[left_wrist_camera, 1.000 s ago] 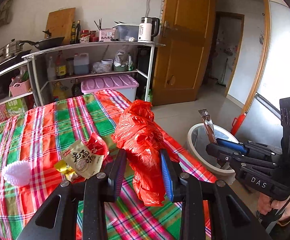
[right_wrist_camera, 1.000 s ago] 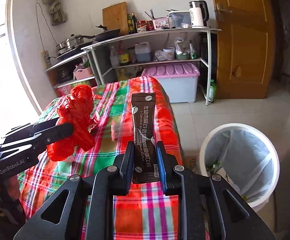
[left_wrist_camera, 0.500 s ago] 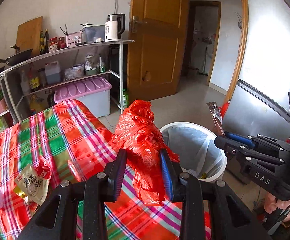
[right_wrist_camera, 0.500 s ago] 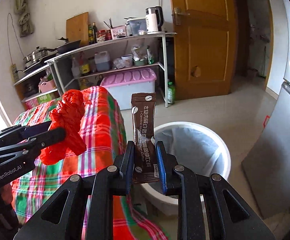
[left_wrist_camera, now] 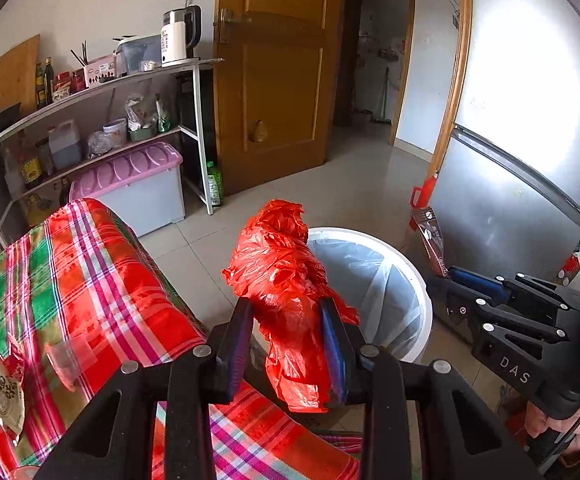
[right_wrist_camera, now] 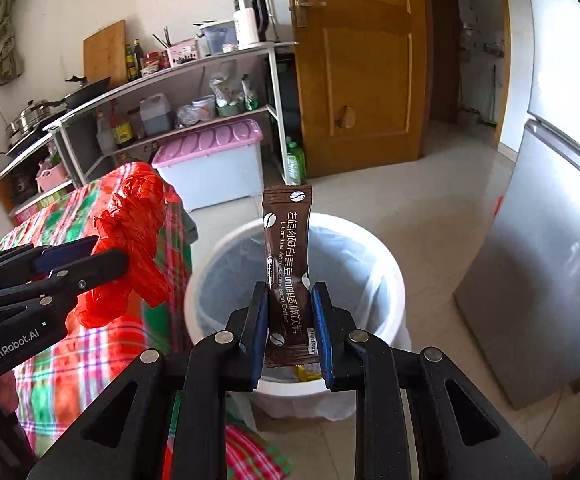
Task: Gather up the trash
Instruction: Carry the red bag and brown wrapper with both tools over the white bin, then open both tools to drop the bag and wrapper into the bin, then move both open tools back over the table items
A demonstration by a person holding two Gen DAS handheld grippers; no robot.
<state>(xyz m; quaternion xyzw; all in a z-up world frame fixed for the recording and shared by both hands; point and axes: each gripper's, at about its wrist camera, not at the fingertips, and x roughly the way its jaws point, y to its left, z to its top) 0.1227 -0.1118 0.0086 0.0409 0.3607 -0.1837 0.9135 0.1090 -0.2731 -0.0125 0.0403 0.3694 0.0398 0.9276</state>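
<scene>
Jaws around red bag [left_wrist_camera: 286, 280], sachet [right_wrist_camera: 288, 264]

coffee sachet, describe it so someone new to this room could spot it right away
Start at the white trash bin on the tiled floor beside the plaid-covered table. In the right wrist view, the coffee sachet stands upright between the right tongs over the bin. It is slim, flat, dark brown with white lettering, unlike the crumpled red plastic bag.

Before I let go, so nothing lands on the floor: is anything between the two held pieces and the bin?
Nothing visible. The bin stands open; the coffee sachet lines up with its mouth, while the red bag sits nearer the tablecloth edge.
</scene>
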